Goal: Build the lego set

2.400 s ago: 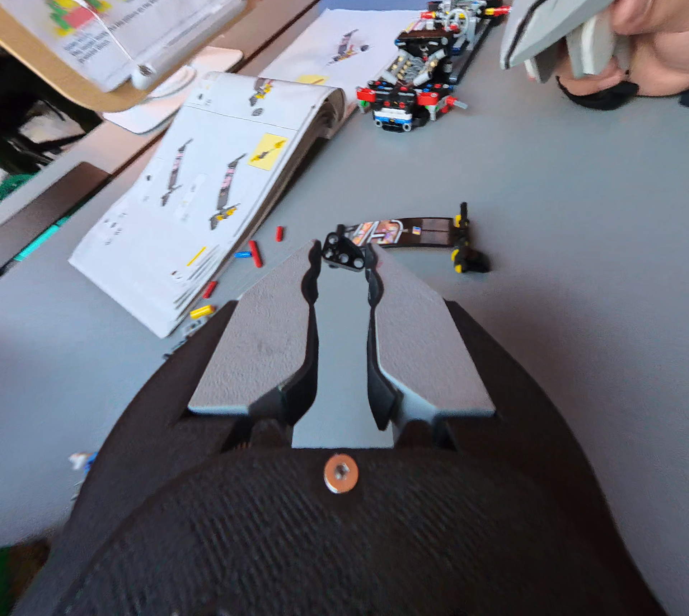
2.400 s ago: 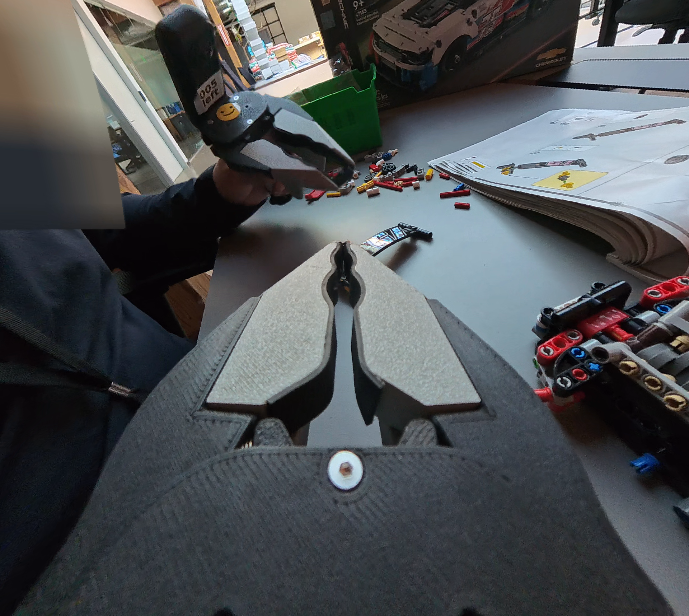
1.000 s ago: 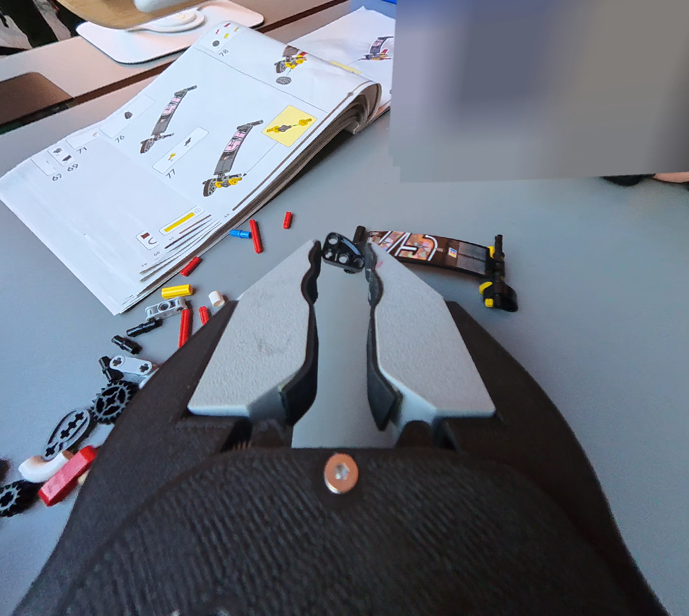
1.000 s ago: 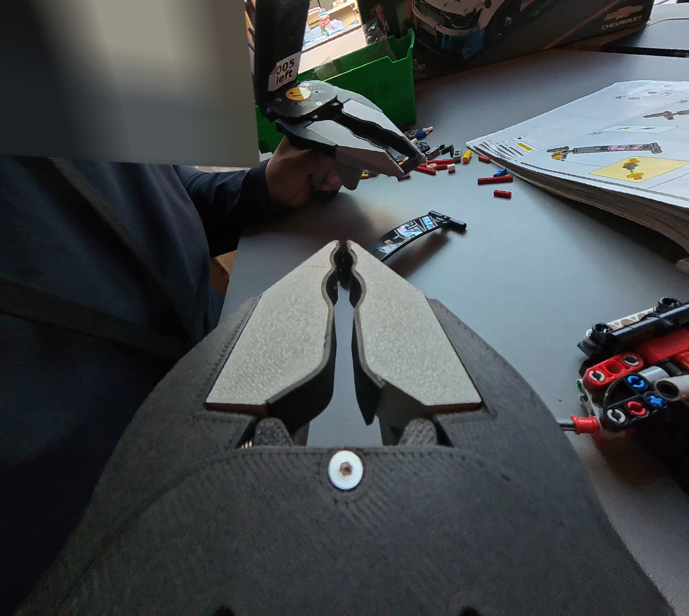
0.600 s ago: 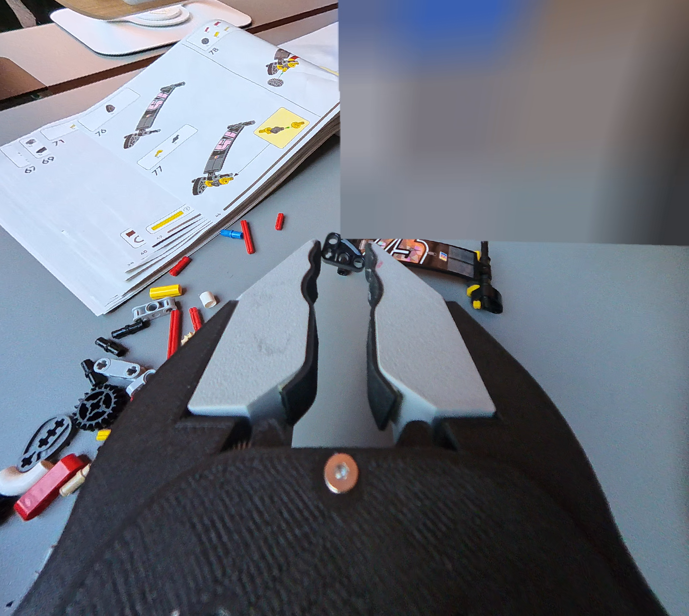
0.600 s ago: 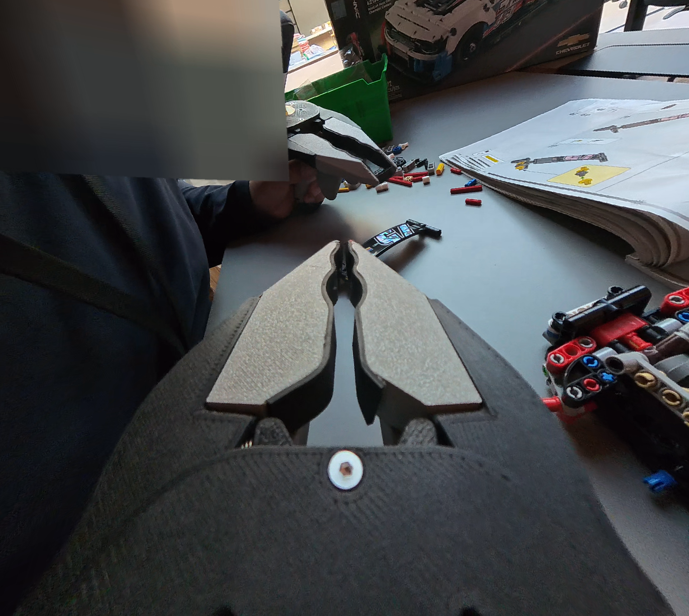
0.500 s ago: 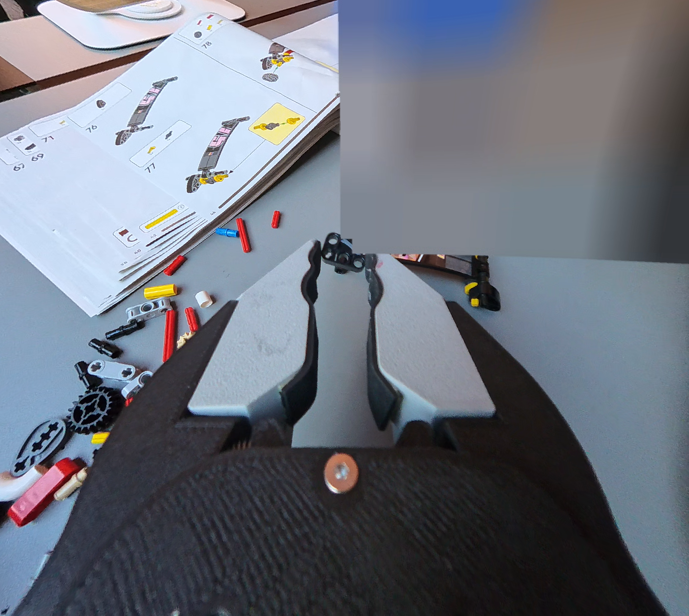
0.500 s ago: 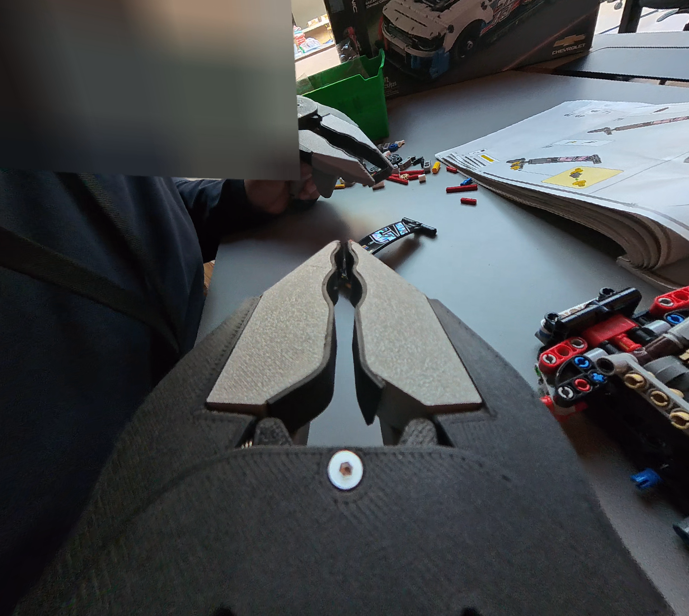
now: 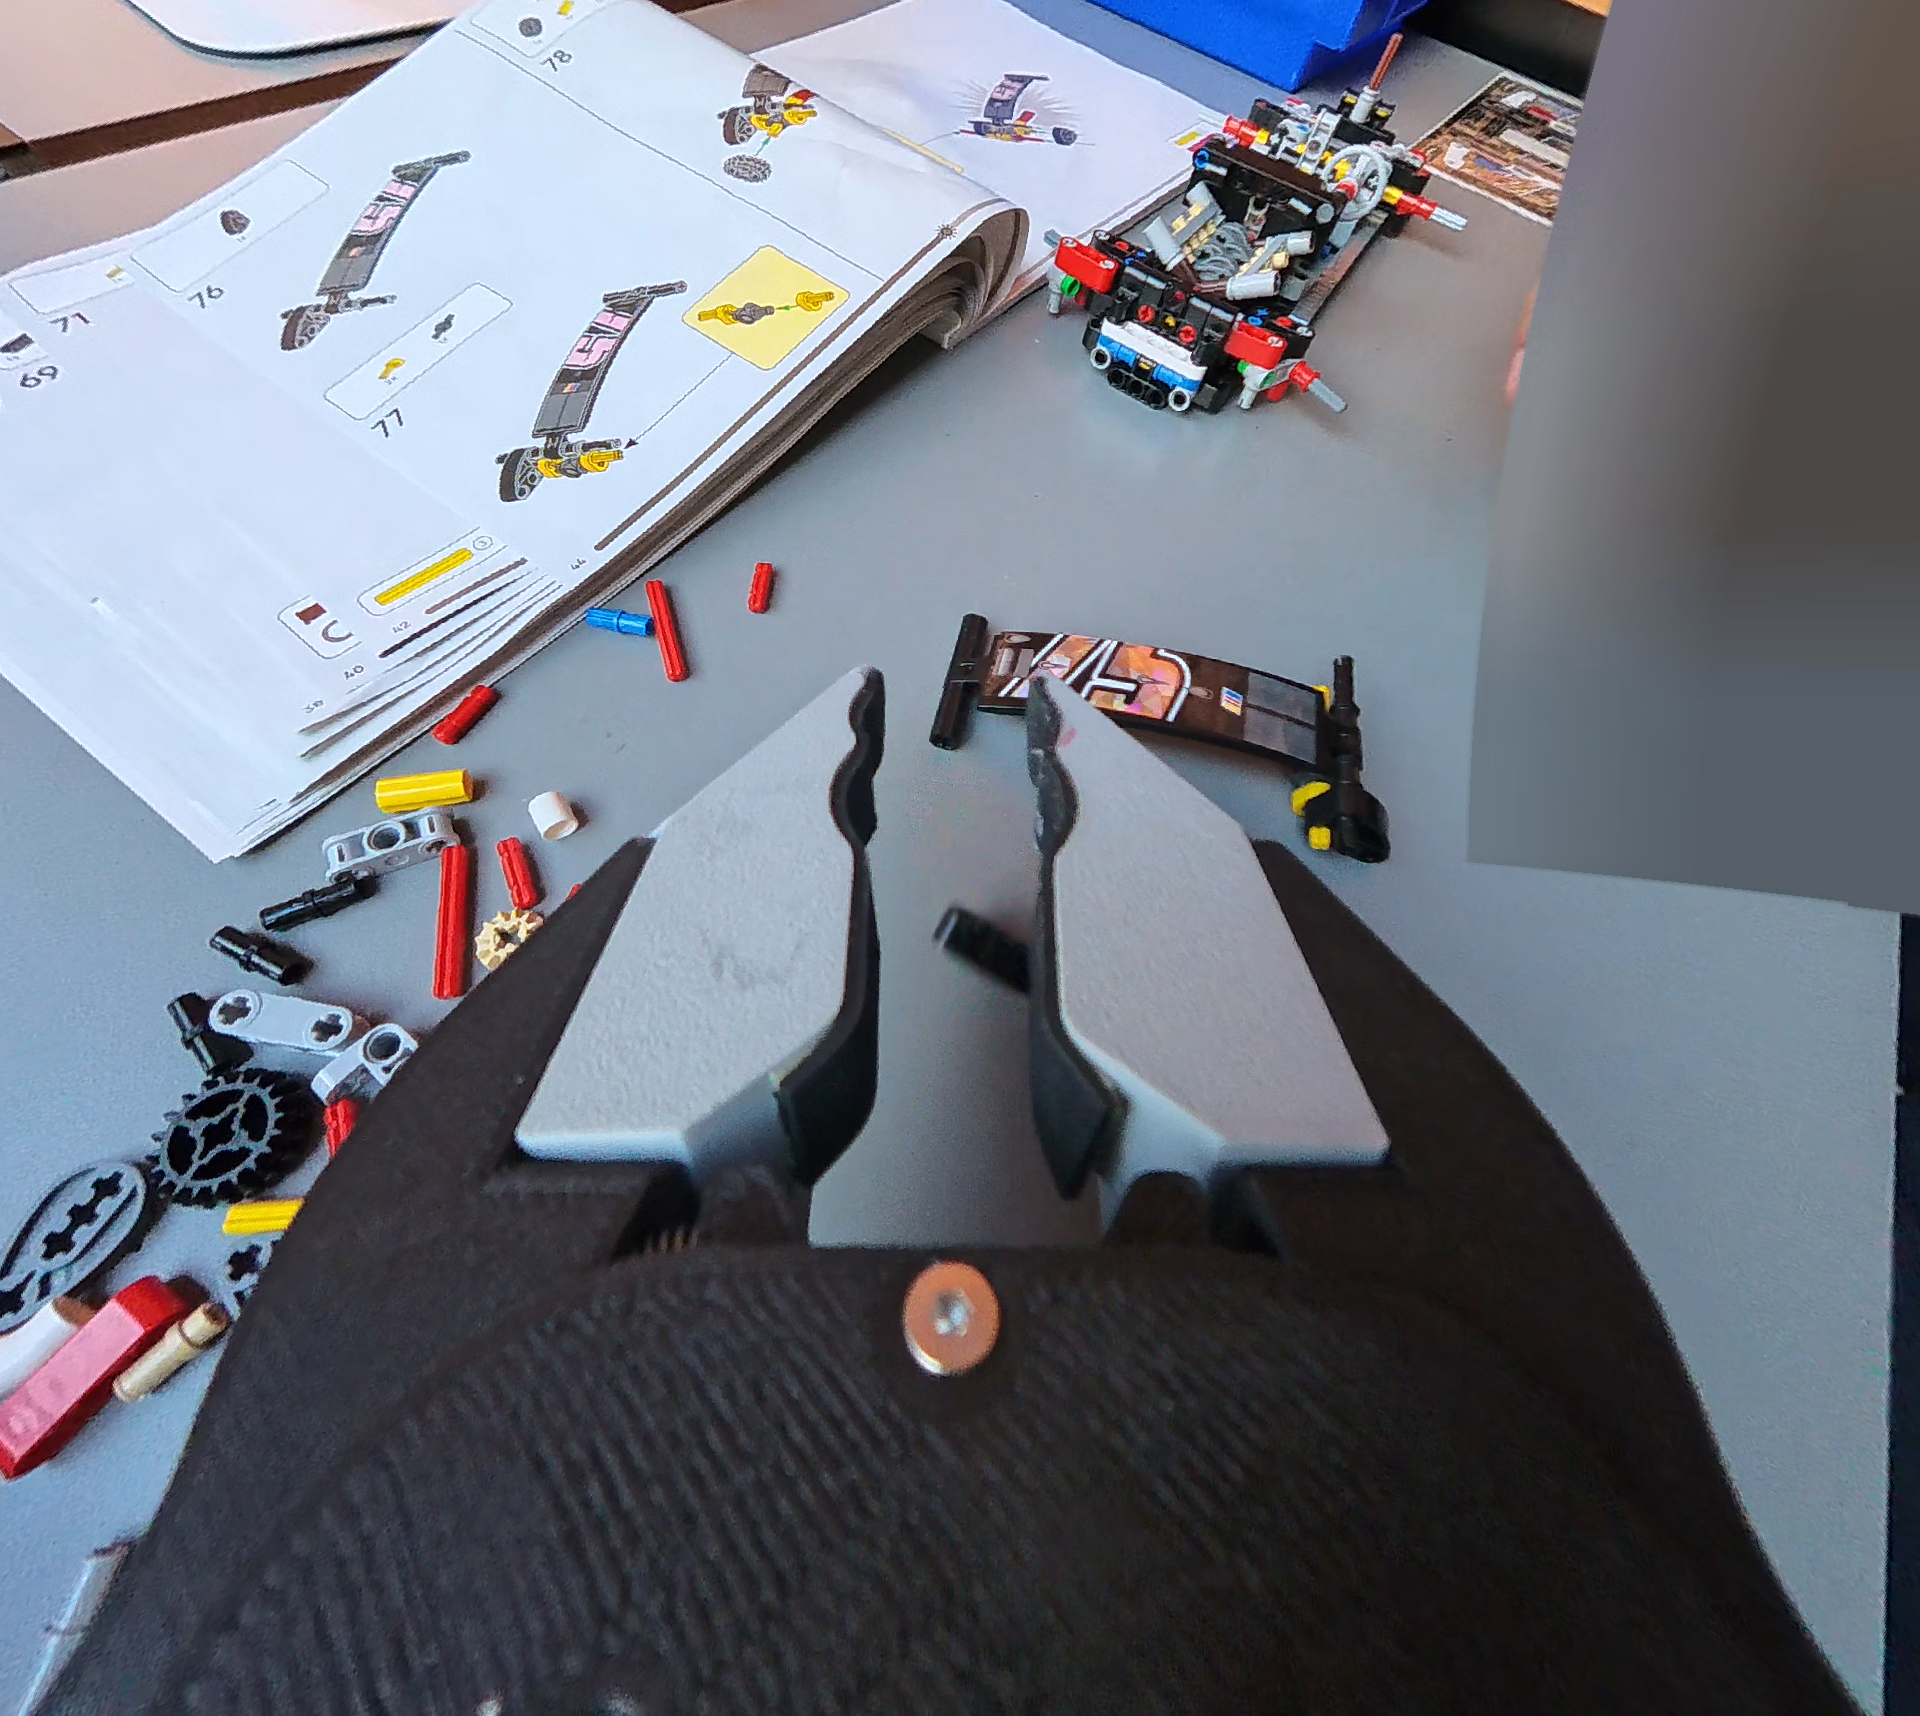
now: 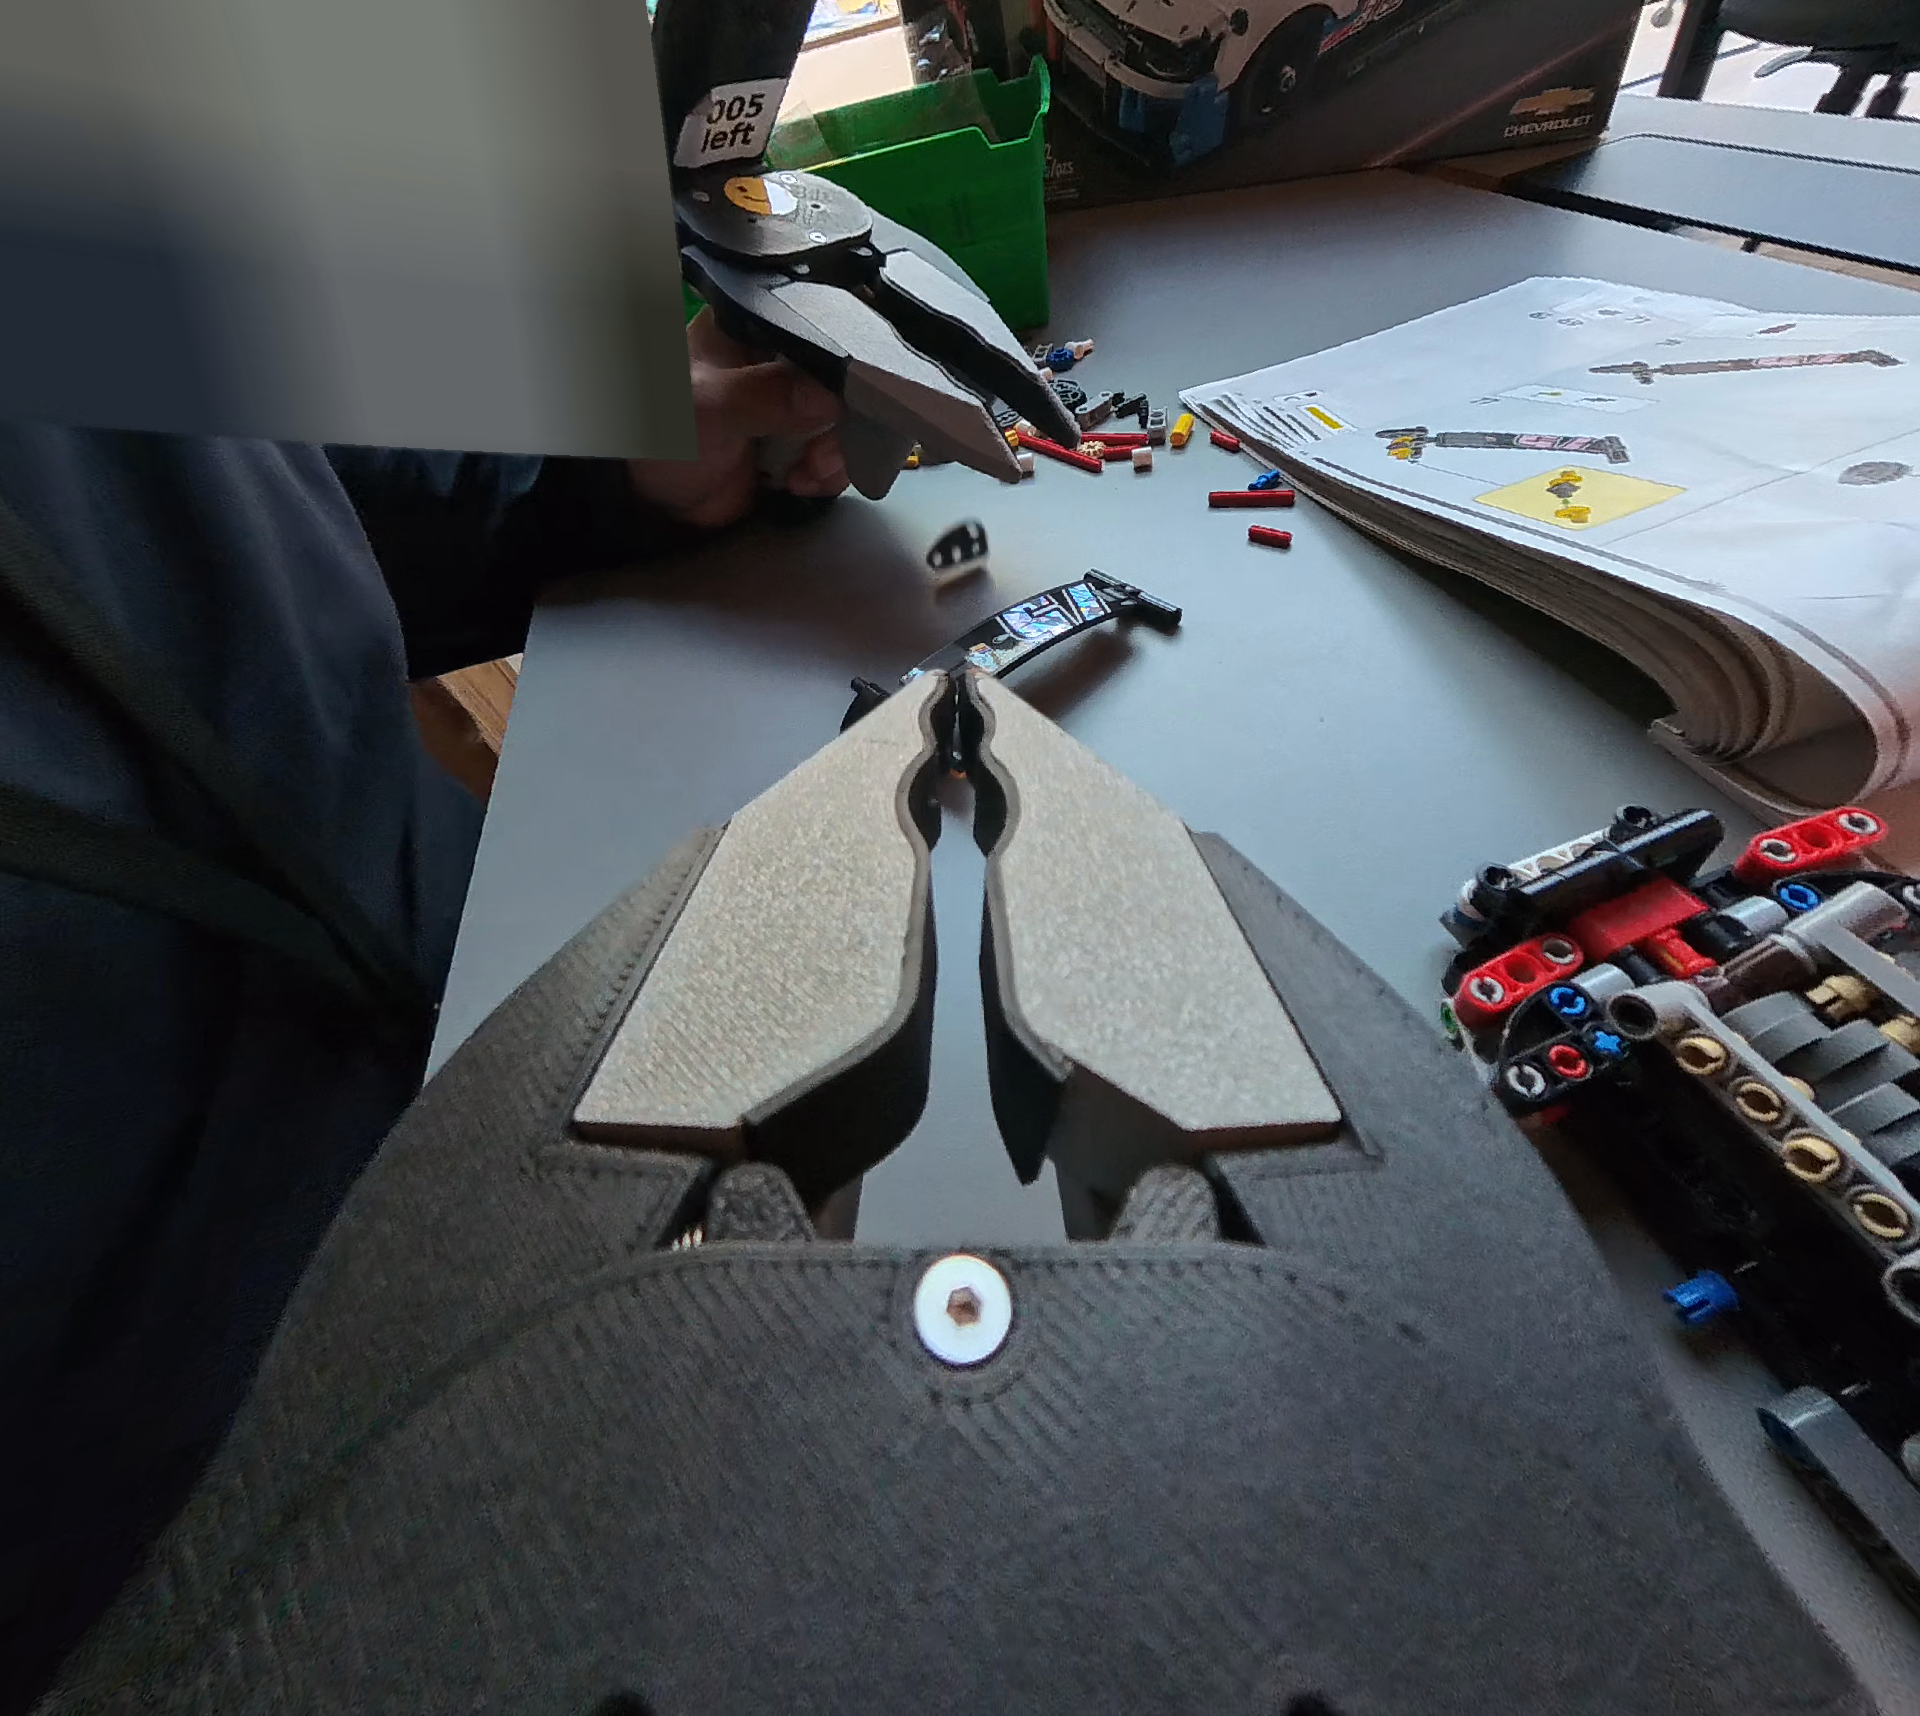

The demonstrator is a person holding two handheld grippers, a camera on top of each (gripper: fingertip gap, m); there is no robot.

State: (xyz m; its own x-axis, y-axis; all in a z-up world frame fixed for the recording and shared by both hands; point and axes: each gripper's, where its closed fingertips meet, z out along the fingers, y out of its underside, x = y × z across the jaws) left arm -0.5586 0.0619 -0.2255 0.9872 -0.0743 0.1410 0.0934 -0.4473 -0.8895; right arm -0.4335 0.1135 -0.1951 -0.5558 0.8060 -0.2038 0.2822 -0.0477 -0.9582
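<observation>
The left claw (image 9: 954,710) stands apart with nothing in it, above the grey bench (image 9: 1143,523); a small black piece (image 10: 958,546) shows blurred just below it, near the curved black panel (image 9: 1143,690) — loose red pins (image 9: 665,643) and an open instruction booklet (image 9: 416,336) lie beside; the right claw (image 10: 956,695) is pressed together, bare, close to the panel's near end.

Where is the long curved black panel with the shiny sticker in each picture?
Left wrist view: the long curved black panel with the shiny sticker lies on the grey table, just beyond the open left gripper.
Right wrist view: the panel lies mid-picture, just past the tips of the right gripper.
Shared landmark: the open white instruction booklet, with small red pins between it and the panel.
</observation>
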